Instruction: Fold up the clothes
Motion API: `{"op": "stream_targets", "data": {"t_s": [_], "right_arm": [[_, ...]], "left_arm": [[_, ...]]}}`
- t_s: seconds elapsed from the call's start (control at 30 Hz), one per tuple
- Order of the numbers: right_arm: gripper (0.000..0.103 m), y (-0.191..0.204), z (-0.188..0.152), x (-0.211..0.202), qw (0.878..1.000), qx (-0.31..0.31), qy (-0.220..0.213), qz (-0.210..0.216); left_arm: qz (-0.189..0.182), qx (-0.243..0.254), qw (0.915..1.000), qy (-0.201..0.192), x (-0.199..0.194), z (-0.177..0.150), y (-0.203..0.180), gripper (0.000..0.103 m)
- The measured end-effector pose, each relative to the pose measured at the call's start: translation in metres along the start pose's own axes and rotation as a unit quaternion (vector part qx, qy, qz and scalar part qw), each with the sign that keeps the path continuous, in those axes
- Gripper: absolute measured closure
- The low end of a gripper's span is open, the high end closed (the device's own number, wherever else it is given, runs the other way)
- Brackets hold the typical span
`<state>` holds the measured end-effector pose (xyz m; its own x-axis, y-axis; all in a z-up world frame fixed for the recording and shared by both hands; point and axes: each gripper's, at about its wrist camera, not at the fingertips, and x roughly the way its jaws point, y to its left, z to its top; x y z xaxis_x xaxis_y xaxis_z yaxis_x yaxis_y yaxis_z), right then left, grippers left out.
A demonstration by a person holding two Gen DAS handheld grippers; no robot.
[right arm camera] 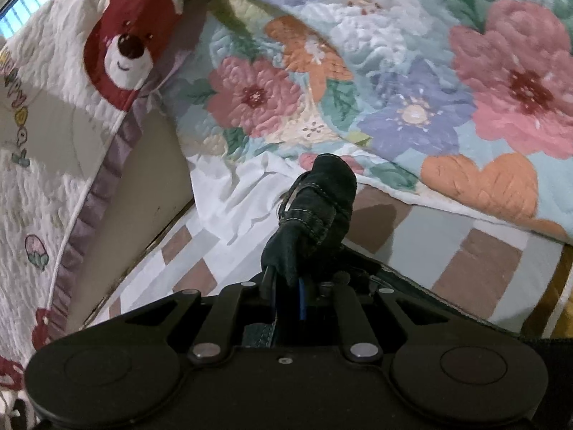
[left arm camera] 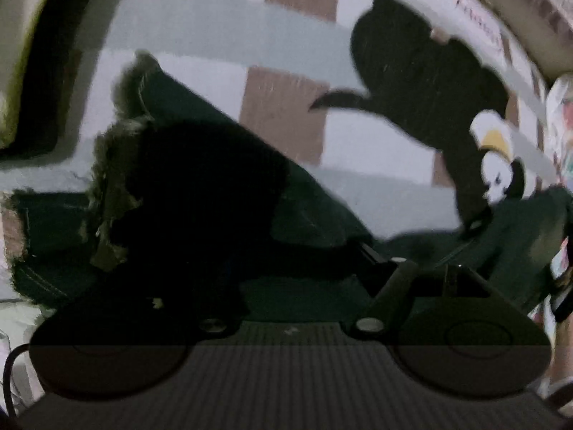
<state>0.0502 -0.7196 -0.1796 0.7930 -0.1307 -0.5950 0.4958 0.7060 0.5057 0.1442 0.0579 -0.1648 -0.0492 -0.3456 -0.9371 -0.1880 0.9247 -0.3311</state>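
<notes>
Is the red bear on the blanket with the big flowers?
No, the red bear is on a white quilt at the left, while the big flowers are on a separate floral blanket beside it.

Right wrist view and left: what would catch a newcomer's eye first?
The red bear on the white quilt, upper left, and the big flower quilt across the top. Centre, the right claw pinches dark denim; in the left view, frayed denim lies on a checked sheet.

Blurred dark frayed garment [left arm camera: 200, 193], checked bedsheet [left arm camera: 200, 18]
</notes>
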Motion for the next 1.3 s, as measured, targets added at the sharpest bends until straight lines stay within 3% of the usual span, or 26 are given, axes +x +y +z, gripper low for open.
{"op": "stream_targets", "data": {"t_s": [0.2,0.27,0.33,0.43,0.5,0.53,0.57,0.6,0.63,0.73,0.8,0.87,0.9,1.0,1.07,1.2,1.3], "right_arm": [[0.085,0.000,-0.003,0.005,1.000,-0.006,0.005,-0.009],[0.084,0.000,-0.004,0.007,1.000,-0.003,0.007,-0.014],[0.082,-0.001,-0.006,0.008,1.000,0.001,0.009,-0.020],[0.063,-0.003,-0.009,0.011,0.999,0.015,0.024,-0.021],[0.045,-0.006,-0.012,0.015,0.999,0.028,0.042,-0.020],[0.045,-0.007,-0.014,0.017,0.998,0.034,0.051,-0.017],[0.050,-0.009,-0.018,0.020,0.997,0.039,0.059,-0.011],[0.081,-0.010,-0.019,0.021,0.997,0.054,0.057,0.000],[0.084,-0.010,-0.020,0.021,0.996,0.074,0.048,0.015],[0.085,0.001,-0.004,0.017,0.990,0.129,0.006,0.055],[0.085,0.022,0.018,0.014,0.988,0.131,-0.021,0.082],[0.085,0.042,0.034,0.013,0.986,0.128,-0.029,0.100],[0.085,0.050,0.040,0.012,0.986,0.122,-0.030,0.105],[0.085,0.060,0.043,0.017,0.990,0.103,-0.018,0.092],[0.085,0.057,0.043,0.018,0.990,0.109,-0.022,0.089],[0.086,0.058,0.053,0.031,0.989,0.119,-0.023,0.078],[0.086,0.069,0.071,0.056,0.992,0.114,-0.009,0.059]], "left_arm": [[-0.020,-0.026,0.9993,-0.020,-0.001,0.000,0.004,0.031],[-0.019,0.001,0.9993,-0.034,-0.001,0.000,-0.002,0.038],[-0.014,0.037,0.9982,-0.046,0.000,-0.003,-0.010,0.092],[0.000,0.106,0.9912,-0.079,-0.004,-0.016,-0.021,0.096],[0.005,0.148,0.9813,-0.123,-0.014,-0.027,-0.026,0.097],[0.008,0.169,0.9748,-0.146,-0.020,-0.032,-0.028,0.097],[0.017,0.201,0.9644,-0.171,-0.026,-0.038,-0.033,0.098],[0.028,0.237,0.9510,-0.197,-0.032,-0.043,-0.037,0.098],[0.043,0.266,0.9371,-0.222,-0.038,-0.046,-0.042,0.098],[0.048,0.263,0.9194,-0.289,-0.066,-0.037,-0.051,0.098],[0.044,0.250,0.9056,-0.340,-0.089,-0.026,-0.055,0.098],[0.063,0.251,0.8855,-0.386,-0.106,-0.017,-0.060,0.098],[0.066,0.240,0.8798,-0.405,-0.113,-0.011,-0.057,0.098],[0.054,0.191,0.8867,-0.417,-0.119,0.005,-0.042,0.098],[0.056,0.186,0.8833,-0.427,-0.116,0.009,-0.043,0.098],[0.055,0.182,0.8639,-0.466,-0.129,0.022,-0.057,0.098],[0.068,0.168,0.8506,-0.494,-0.140,0.056,-0.070,0.098]]}}
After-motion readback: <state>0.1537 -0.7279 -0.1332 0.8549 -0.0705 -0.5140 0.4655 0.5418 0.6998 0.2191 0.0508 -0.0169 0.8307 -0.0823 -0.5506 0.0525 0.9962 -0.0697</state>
